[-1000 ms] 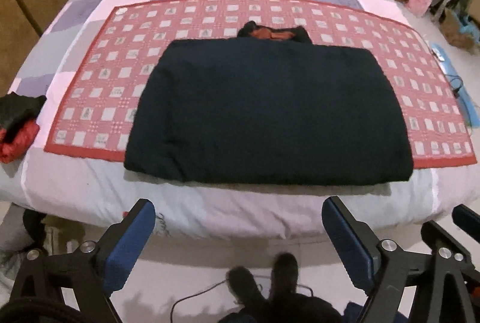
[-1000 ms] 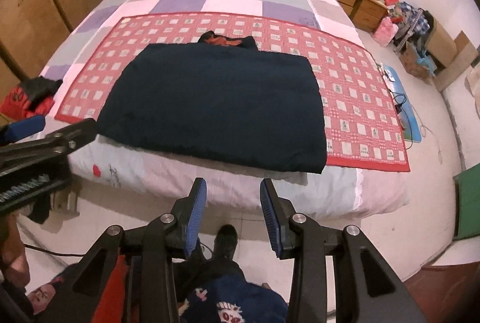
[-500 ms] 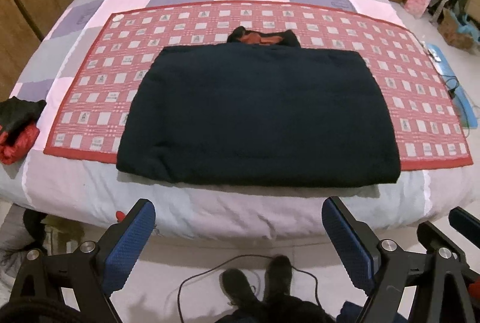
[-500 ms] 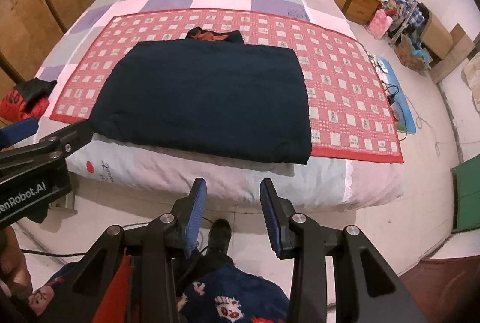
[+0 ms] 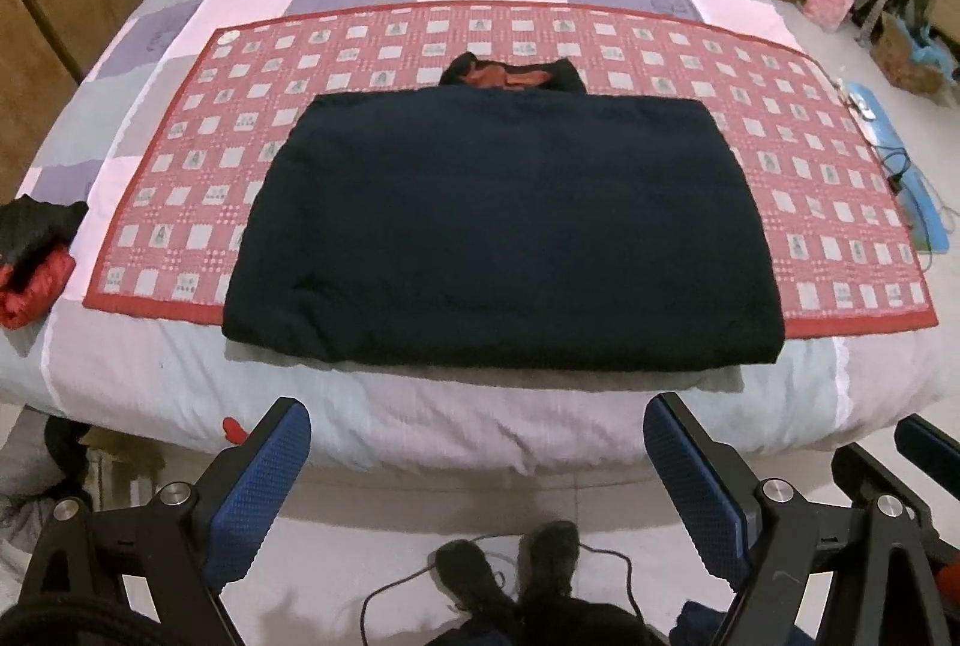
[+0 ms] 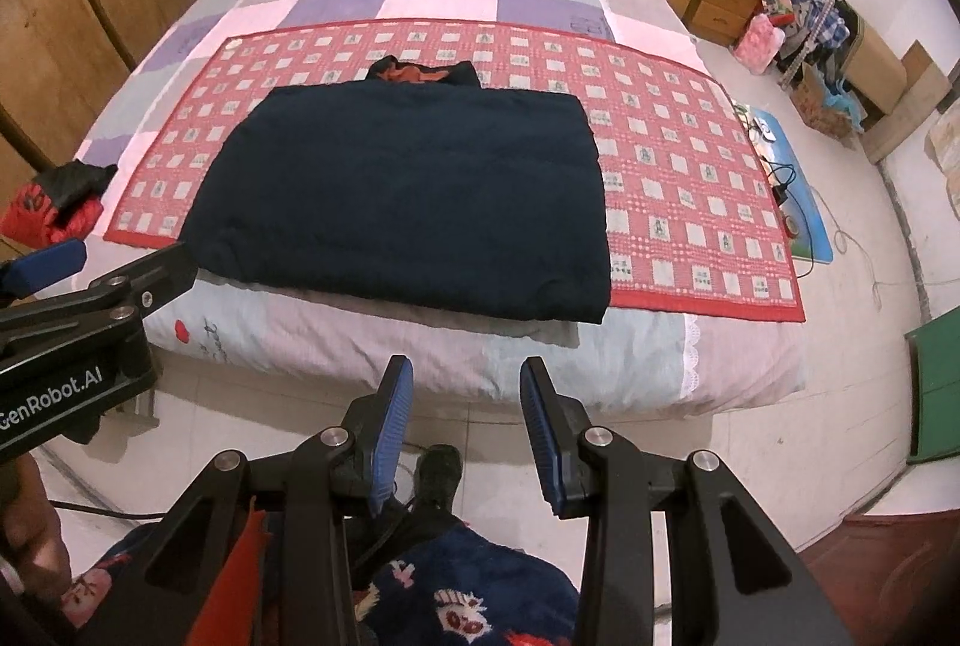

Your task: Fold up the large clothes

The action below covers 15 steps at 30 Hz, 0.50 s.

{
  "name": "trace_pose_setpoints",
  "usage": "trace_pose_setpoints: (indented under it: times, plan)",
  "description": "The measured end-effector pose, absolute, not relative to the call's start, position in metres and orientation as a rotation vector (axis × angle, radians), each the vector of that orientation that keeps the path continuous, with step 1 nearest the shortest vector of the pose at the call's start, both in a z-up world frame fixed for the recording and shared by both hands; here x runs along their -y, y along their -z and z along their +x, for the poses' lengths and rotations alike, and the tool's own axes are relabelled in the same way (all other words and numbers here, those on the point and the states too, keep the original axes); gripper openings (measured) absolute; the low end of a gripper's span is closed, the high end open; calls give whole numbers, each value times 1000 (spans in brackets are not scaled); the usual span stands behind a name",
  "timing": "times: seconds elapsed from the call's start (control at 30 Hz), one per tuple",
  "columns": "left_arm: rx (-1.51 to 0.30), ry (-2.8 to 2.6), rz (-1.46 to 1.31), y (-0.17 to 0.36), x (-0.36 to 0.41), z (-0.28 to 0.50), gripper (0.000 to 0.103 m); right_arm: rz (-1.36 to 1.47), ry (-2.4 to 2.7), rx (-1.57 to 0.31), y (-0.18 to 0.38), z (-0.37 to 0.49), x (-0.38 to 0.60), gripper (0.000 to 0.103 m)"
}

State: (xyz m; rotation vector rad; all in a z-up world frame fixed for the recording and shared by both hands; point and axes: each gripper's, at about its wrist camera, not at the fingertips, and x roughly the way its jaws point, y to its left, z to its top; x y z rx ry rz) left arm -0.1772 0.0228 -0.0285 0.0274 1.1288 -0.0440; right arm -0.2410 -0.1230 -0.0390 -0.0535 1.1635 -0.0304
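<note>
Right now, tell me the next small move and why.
Probably bring both grippers forward to the jacket's near edge. The left gripper and right gripper hang open and empty over the floor, short of the bed, and the jacket lies flat, only partly folded.

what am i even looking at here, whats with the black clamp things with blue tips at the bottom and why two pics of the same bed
Those are tools, not a robot: a person carries one hand-held gripper in each hand, and each has a wide-angle camera looking along its two blue-padded fingers. One picture comes from the left hand-held gripper, the other from the right hand-held gripper, so you see the same bed from two spots. Both stand at the foot of the bed, open and holding nothing. On the bed lies a red checked mat, and on it a dark jacket already folded into a rectangle, its orange-lined collar showing at the far edge. A red and black garment sits at the bed's left edge.
</note>
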Motion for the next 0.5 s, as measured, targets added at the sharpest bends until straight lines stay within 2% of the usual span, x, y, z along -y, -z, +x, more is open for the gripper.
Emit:
trace_pose_setpoints:
  times: [0.5]
  plan:
    - [-1147, 43, 36, 30, -17, -167, 93, -45, 20, -1176, 37, -230, 129, 40]
